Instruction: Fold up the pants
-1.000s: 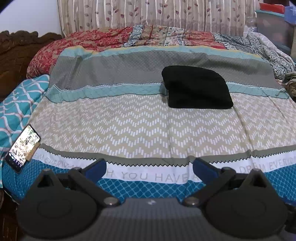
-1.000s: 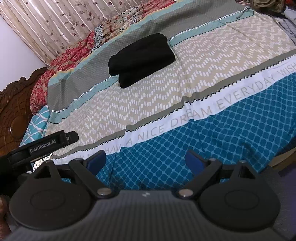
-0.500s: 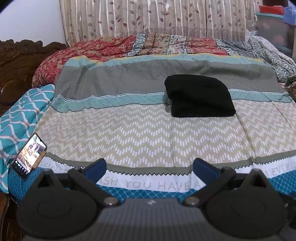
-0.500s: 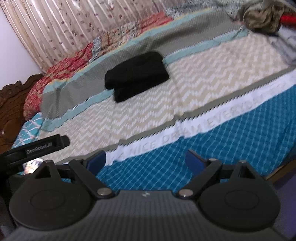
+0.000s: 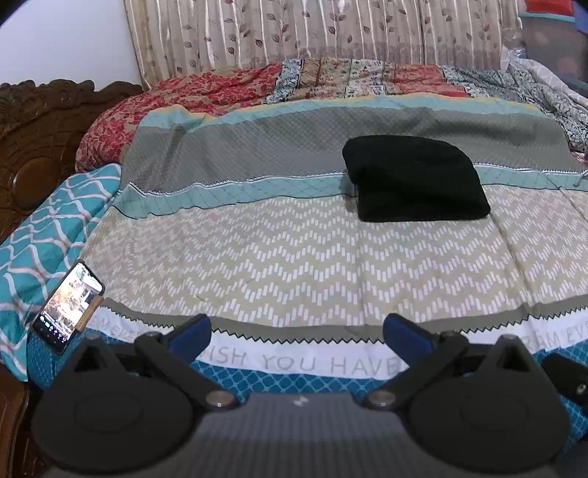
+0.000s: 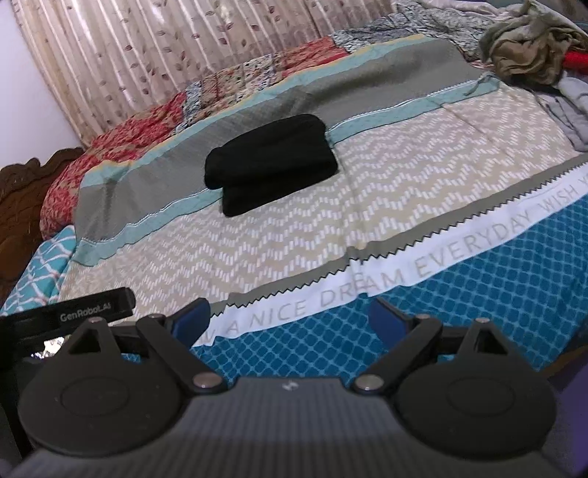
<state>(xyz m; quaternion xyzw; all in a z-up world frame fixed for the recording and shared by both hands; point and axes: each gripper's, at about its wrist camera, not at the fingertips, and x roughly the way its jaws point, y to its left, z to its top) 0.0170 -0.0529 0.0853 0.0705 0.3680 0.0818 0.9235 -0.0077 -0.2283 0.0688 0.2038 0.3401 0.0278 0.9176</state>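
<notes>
Black folded pants (image 5: 415, 180) are seen right of frame centre on the bedspread (image 5: 294, 257), unmoved since earlier. Left gripper (image 5: 296, 331) and right gripper (image 6: 288, 316) are kept wide apart, empty.

Left wrist view: sitting low at the near edge of the bed (image 5: 294, 264), facing straight across toward the curtain (image 5: 312, 33); level horizon. The phone (image 5: 68, 307) is lying close at its left.

Right wrist view: also sitting at the near edge, further right, tilting and angling left across the bed (image 6: 330, 206); the clothes pile (image 6: 529, 47) is showing at far right.

Both are standing well back from the pants (image 5: 415, 180) (image 6: 272, 161). Both are sharing the pants, the lettered band, the curtain (image 6: 165, 59) and the headboard (image 5: 40, 147) (image 6: 22, 206).
</notes>
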